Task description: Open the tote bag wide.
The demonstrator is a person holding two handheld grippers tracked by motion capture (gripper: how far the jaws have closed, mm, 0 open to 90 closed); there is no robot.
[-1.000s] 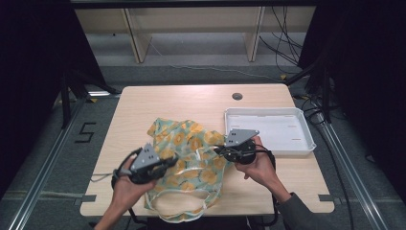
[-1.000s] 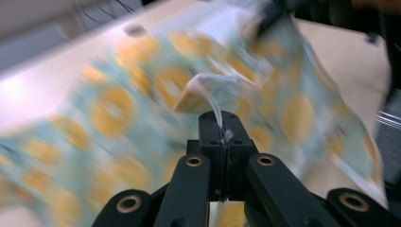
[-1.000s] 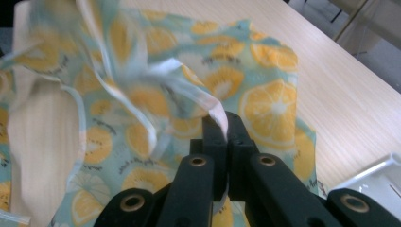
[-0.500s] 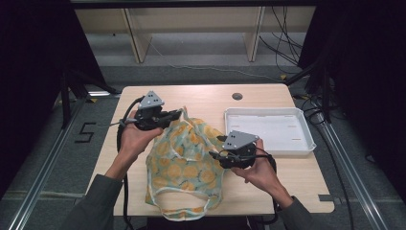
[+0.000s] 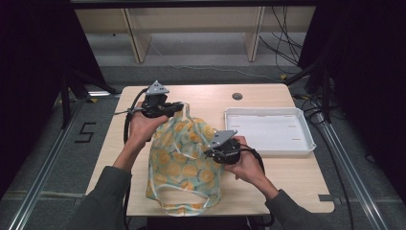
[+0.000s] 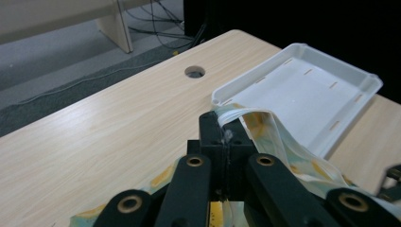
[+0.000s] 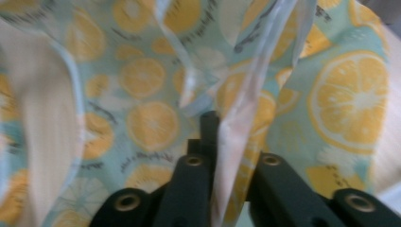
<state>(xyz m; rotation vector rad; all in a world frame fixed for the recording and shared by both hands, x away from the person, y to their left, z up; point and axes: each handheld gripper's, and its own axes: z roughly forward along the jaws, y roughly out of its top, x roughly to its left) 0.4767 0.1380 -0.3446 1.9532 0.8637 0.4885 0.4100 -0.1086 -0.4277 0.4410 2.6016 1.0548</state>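
Both grippers pinch the lemon-print garment (image 5: pixel 184 160): left gripper (image 5: pixel 178 108) near the tabletop's (image 5: pixel 287 182) far-left corner, right gripper (image 5: pixel 208 154) mid-right edge. Spreading half done; flattening remains.

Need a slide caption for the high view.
Both grippers, left and right, pinch a lemon-print bag on the wooden table beside a white tray.

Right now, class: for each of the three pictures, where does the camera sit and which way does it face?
High view: above the table, looking forward and down; both forearms, left gripper, right gripper.
Left gripper view: rides that gripper, looking along shut jaws across to the white tray.
Right gripper view: close on the lemon-print bag, jaws shut on its fabric.
Shared: all views show the bag.
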